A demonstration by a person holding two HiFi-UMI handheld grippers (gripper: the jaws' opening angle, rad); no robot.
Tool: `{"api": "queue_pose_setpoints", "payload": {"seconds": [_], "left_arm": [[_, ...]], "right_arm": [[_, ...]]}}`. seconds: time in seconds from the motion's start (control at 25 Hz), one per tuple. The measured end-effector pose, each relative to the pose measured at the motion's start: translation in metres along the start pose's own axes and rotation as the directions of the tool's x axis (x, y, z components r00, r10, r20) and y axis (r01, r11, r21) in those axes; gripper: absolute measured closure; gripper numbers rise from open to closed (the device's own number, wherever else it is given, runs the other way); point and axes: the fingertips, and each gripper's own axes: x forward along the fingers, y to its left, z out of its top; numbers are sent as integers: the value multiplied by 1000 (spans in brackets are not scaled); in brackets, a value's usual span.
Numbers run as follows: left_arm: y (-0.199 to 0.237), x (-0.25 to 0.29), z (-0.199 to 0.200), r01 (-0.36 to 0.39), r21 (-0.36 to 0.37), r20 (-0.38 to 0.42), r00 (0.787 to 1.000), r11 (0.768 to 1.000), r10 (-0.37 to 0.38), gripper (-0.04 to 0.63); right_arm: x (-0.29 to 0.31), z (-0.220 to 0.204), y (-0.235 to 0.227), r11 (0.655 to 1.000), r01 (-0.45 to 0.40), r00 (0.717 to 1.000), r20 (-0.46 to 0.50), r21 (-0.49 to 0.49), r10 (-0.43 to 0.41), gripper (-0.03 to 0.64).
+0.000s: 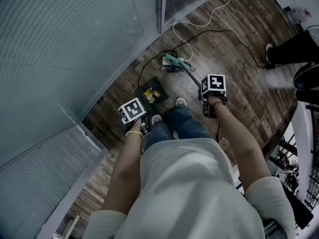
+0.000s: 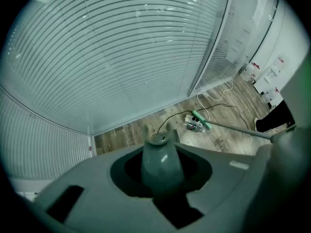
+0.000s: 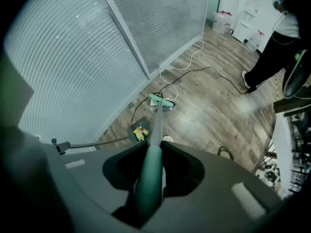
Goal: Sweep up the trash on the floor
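Standing on the wood floor point(image 1: 234, 83) next to a glass wall point(image 1: 60, 49) with blinds behind it. The right gripper point(image 3: 151, 171) is clamped around the green grip of the broom point(image 3: 157, 123). The handle runs straight out from between its jaws and down to the green broom head point(image 1: 172, 60), which sits on the floor ahead of the person's shoes point(image 1: 180, 102), right by a tangle of cables point(image 1: 199, 19). There's some small clutter point(image 1: 171, 68) at the broom head, can't tell what it is.

The left gripper point(image 2: 160, 154) is closed on the top of the dustpan handle point(image 2: 160, 168), a grey-green knob sitting snug between its jaws. The dustpan point(image 1: 141, 90) itself rests on the floor just ahead of the shoes. In the head view it lies between the two grippers, nearer the left one.

The trash point(image 1: 152, 95) — yellow and red bits — is lying in the pan, well below both grippers and near the broom head but not touching it. Off at the right edge there's another person's dark trouser leg point(image 1: 294, 46) and shoe.
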Motion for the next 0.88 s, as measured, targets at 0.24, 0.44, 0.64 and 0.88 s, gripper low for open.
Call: {"api": "queue_pose_setpoints", "payload": {"seconds": [0.24, 0.44, 0.64, 0.88], "left_arm": [[-7, 2, 5, -15, 3, -3, 1000, 1000, 15, 511], [-8, 2, 6, -18, 5, -4, 1000, 1000, 18, 511], [-5, 1, 4, -18, 5, 0, 1000, 1000, 18, 511], [-6, 1, 7, -21, 10, 2, 1000, 1000, 21, 511]], "right_arm": [[16, 4, -8, 996, 52, 999, -7, -77, -52, 520], [29, -15, -5, 987, 57, 997, -47, -151, -65, 520], [37, -41, -1, 995, 29, 997, -68, -97, -36, 520], [42, -69, 8, 1000, 2, 993, -115, -4, -2, 520]]}}
